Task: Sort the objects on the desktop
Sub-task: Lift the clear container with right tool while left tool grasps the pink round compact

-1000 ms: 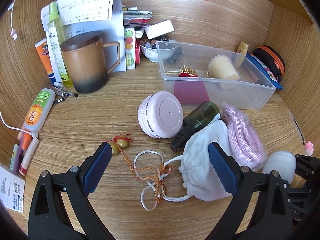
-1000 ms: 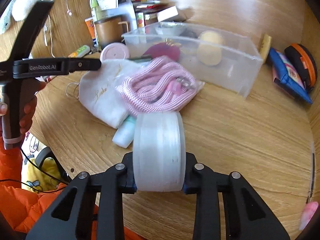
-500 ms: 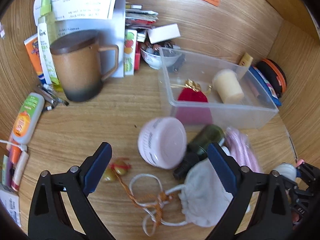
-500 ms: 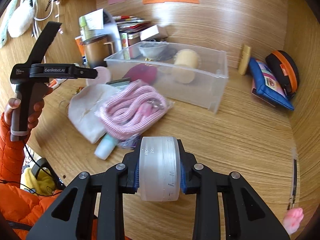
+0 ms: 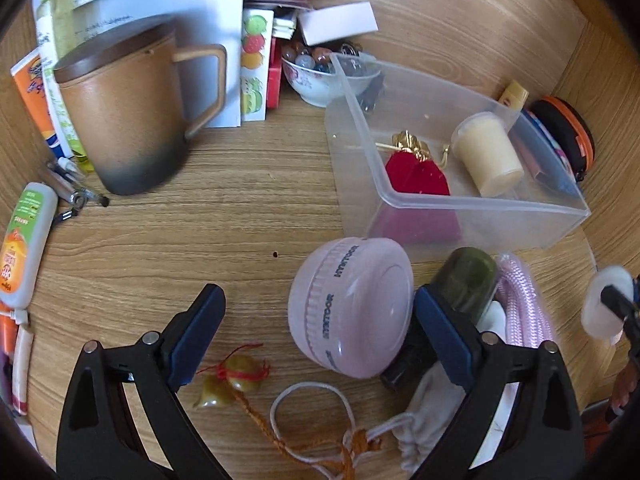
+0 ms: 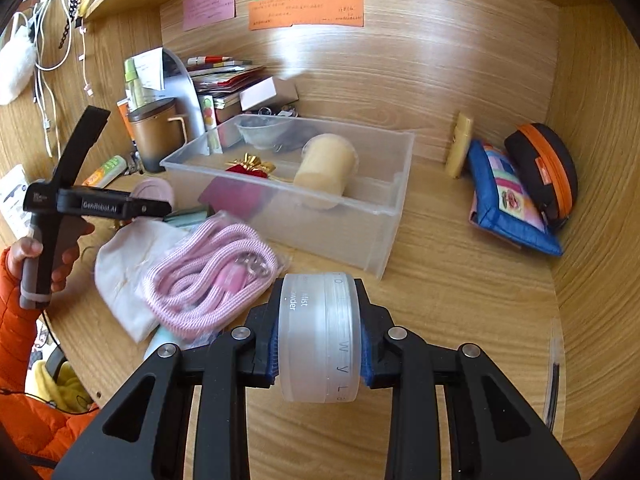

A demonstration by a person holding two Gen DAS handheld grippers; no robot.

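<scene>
My left gripper (image 5: pixel 320 334) is open and hangs low over the desk. A pink round jar (image 5: pixel 352 308) lies on its side between the fingers, close to the right pad (image 5: pixel 440 332). My right gripper (image 6: pixel 320 344) is shut on a frosted clear round jar (image 6: pixel 320 336), held above the desk in front of a clear plastic bin (image 6: pixel 320 236). In the left wrist view the bin (image 5: pixel 480 212) holds a red pouch (image 5: pixel 416 172) and a cream cup (image 5: pixel 488 156). A dark green bottle (image 5: pixel 468 280) lies just behind the right pad.
A white drawstring pouch (image 5: pixel 428 416), a pink rope in a bag (image 6: pixel 212 280) and a charm on an orange cord (image 5: pixel 232 376) lie near the pink jar. A brown mug (image 5: pixel 124 120), tubes and papers crowd the left. A blue pouch (image 6: pixel 508 200) and a black case (image 6: pixel 544 168) lean at the right wall.
My left gripper has moved forward and down, so the pink jar now sits between its open fingers. My right gripper has risen and drawn back with the frosted jar.
</scene>
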